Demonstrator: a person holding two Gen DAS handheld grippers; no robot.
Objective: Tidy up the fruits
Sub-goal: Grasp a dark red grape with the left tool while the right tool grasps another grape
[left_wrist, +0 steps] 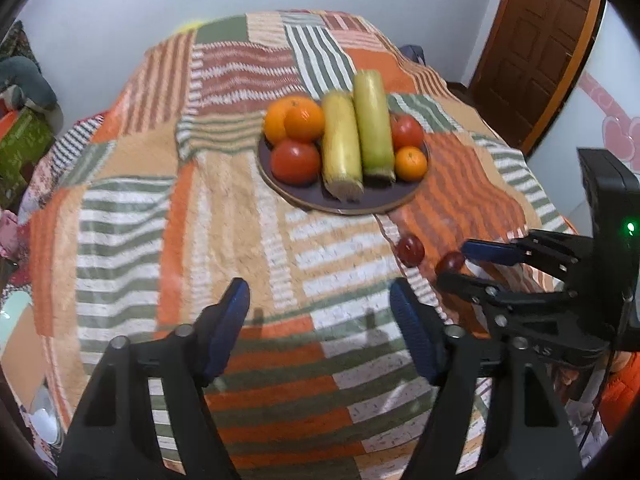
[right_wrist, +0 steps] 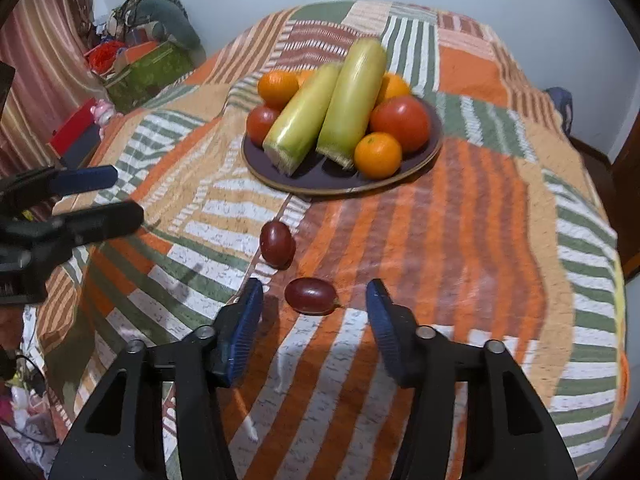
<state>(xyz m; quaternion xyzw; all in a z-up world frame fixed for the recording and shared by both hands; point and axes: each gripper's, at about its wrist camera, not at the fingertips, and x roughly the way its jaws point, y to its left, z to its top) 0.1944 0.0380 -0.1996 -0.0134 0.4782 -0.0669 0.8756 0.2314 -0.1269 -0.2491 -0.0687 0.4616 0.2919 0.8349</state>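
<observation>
- The right gripper [right_wrist: 314, 312] is spread wide, one grape [right_wrist: 311, 296] lying on the cloth [right_wrist: 480, 240] between its fingers, untouched.
- A second grape [right_wrist: 277, 244] lies just beyond, near the plate [right_wrist: 340, 188] of oranges, tomatoes and corn.
- The left gripper [left_wrist: 320, 312] is spread, holding nothing.

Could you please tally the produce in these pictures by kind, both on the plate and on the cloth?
Oranges: 4
Tomatoes: 2
Green-yellow corn ears in husk: 2
Red grapes, loose on the cloth: 2
Total: 10
</observation>
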